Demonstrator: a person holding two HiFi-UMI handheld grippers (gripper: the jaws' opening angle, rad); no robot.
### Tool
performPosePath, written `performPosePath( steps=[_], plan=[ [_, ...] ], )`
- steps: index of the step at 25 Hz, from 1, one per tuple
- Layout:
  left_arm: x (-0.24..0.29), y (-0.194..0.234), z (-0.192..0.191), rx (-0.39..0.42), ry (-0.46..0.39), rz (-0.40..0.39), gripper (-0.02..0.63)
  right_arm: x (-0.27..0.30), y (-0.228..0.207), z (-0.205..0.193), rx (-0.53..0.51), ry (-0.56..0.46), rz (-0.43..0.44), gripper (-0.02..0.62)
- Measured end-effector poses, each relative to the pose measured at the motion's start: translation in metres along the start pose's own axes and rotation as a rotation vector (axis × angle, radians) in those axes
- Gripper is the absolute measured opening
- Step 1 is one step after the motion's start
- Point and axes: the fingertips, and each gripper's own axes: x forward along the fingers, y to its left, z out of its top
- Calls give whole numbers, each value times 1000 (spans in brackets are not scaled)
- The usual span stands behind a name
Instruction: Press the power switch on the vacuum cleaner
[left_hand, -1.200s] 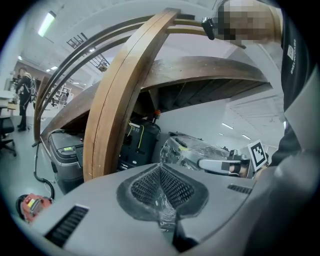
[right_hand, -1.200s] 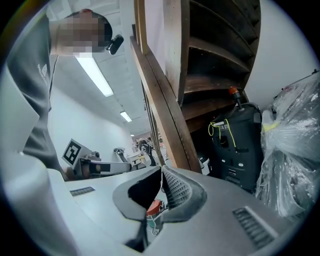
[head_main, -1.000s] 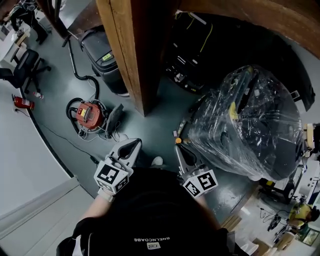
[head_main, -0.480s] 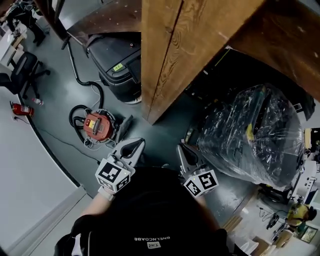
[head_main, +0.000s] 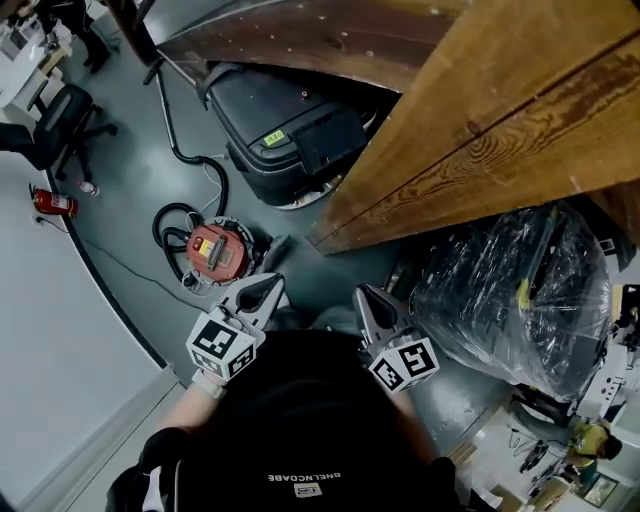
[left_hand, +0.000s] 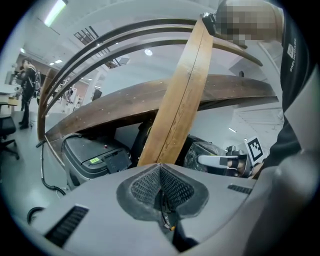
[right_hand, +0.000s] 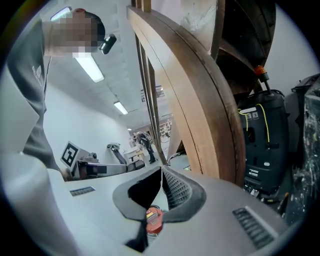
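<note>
Head view: left tongs (head_main: 268, 288) and right tongs (head_main: 364, 296), both pressed shut, empty. Red vacuum cleaner (head_main: 217, 252) stood on the floor (head_main: 130, 150) just ahead-left of the left tongs, untouched. Risk, judged: its looped hose (head_main: 158, 228) might snag a reaching tip; the switch was too small to locate.

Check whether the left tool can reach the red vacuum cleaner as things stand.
Probably yes. The red vacuum cleaner sits on the floor just ahead of the left tool, with only its own coiled hose around it. The tool is shut and empty, though it likely has to be lowered.
</note>
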Motion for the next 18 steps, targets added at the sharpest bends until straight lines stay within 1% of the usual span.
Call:
performPosePath(
  steps=[5, 8, 10, 15, 18],
  plan=[
    [-7, 25, -1, -32, -9, 74, 15, 27, 8, 2, -60, 70, 78, 28],
    [-6, 44, -7, -78, -10, 139, 15, 41, 9, 6, -103, 122, 132, 28],
    [-9, 58, -15, -113, -6, 199, 15, 48, 11, 5, -121, 162, 167, 28],
    [-27, 99, -41, -203, -1, 334, 15, 64, 30, -6, -177, 259, 291, 28],
    [-40, 123, -66, -262, 15, 407, 15, 71, 40, -15, -190, 311, 343, 28]
  ],
)
